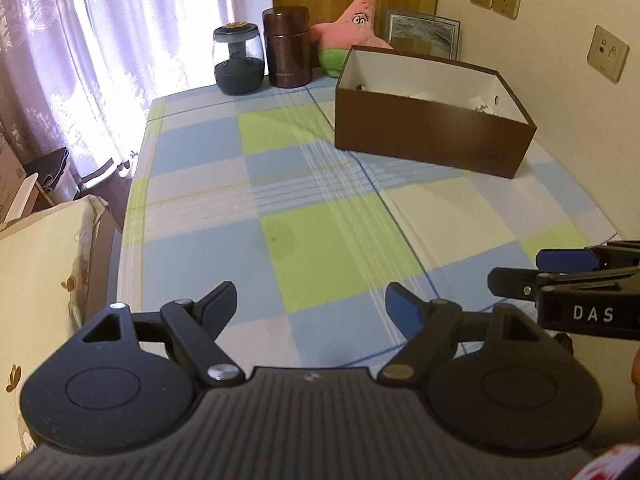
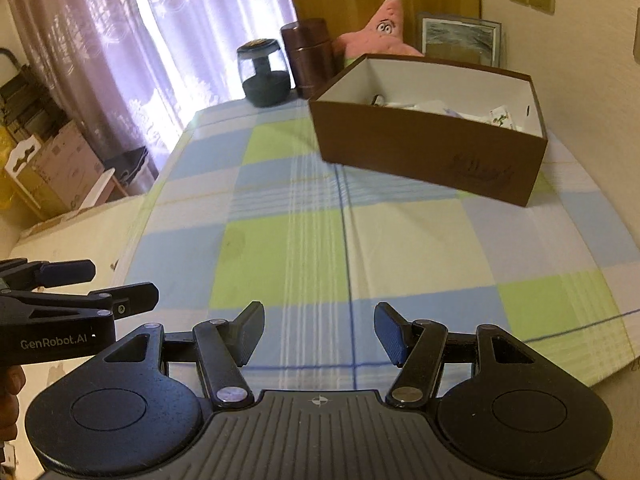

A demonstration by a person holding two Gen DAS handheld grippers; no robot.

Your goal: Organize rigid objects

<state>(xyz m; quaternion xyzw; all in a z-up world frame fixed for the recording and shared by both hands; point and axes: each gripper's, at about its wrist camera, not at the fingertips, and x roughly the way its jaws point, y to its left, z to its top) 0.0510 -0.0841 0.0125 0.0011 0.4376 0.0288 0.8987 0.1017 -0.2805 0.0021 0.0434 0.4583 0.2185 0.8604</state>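
A brown cardboard box with a white inside stands at the far right of the checked tablecloth; it also shows in the right wrist view. Several small white items lie in it, mostly hidden by its front wall. My left gripper is open and empty above the near table edge. My right gripper is open and empty, also near the front edge. Each gripper shows at the side of the other's view: the right one and the left one.
At the table's far edge stand a dark glass jar, a brown canister and a pink starfish plush. A framed picture leans on the wall. A cream cushioned seat is at the left, with curtains and boxes beyond.
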